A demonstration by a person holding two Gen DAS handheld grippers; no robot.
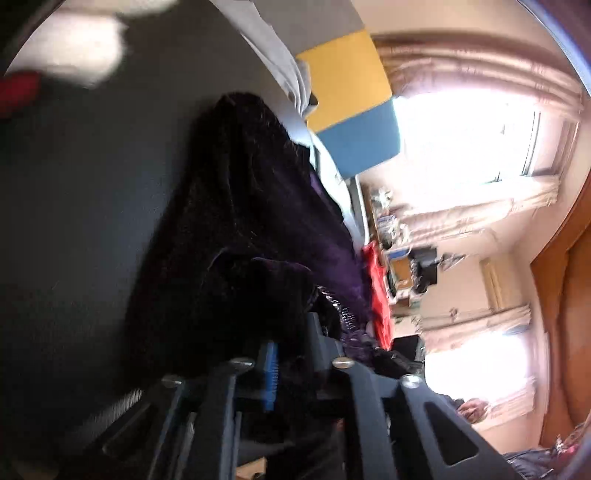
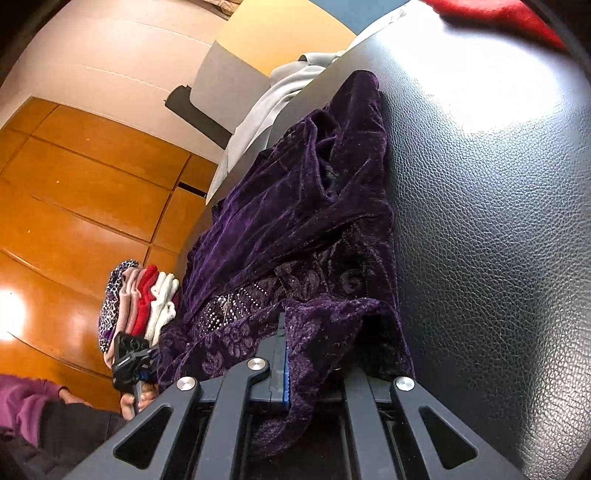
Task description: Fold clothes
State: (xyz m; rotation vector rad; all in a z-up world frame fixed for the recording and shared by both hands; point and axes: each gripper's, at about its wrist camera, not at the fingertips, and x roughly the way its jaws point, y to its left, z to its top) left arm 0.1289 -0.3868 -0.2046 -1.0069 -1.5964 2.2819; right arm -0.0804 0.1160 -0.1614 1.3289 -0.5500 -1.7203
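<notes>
A dark purple velvet garment [image 2: 295,206] with a beaded, embroidered band lies crumpled on a black leather surface [image 2: 480,221]. My right gripper [image 2: 291,369] is shut on its near hem, and the cloth drapes over the right finger. In the left wrist view the same garment [image 1: 240,203] looks almost black and blurred. My left gripper [image 1: 299,365] stands open at its near edge. The blue pad face is bare and cloth lies loosely across the gap. The left gripper [image 2: 129,354] also shows small at the garment's left edge, held by a hand.
A stack of folded clothes [image 2: 140,302] sits left of the garment near the surface's edge. A grey cloth [image 2: 258,107] hangs over the far edge and a red cloth [image 2: 498,14] lies at the far right. Beyond the edge is a wooden floor [image 2: 74,184]. A purple sleeve [image 2: 26,398] is at lower left.
</notes>
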